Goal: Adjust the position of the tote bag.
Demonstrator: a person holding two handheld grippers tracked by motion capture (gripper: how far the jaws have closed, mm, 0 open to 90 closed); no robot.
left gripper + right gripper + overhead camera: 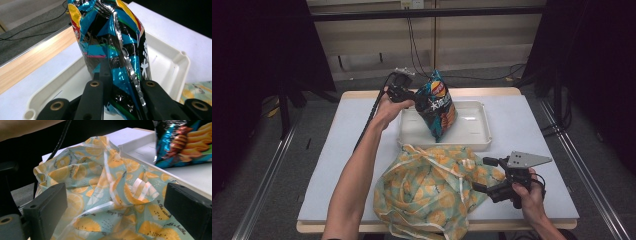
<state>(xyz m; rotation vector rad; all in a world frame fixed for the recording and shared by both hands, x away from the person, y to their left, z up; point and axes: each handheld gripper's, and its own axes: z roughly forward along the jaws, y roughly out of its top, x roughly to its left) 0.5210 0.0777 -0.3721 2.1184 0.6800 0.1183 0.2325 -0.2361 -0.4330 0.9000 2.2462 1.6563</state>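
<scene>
A shiny blue snack bag (436, 105) hangs upright over the white tray (474, 137), its lower corner down inside it. My left gripper (418, 102) is shut on the bag's upper edge, reaching in from the left. In the left gripper view the crinkled bag (112, 47) is pinched between the two black jaws, with the tray (172, 65) beneath. A lemon-print cloth bag (432, 192) lies crumpled at the table's near edge. My right gripper (479, 175) stands open at its right side; in the right gripper view the cloth (110, 195) lies between the wide-apart jaws, untouched.
The tray sits mid-table on a white mat (337, 160). A wooden table edge (32, 62) runs along the far side. A black cable (367, 125) trails from the left gripper. Dark curtains flank the table.
</scene>
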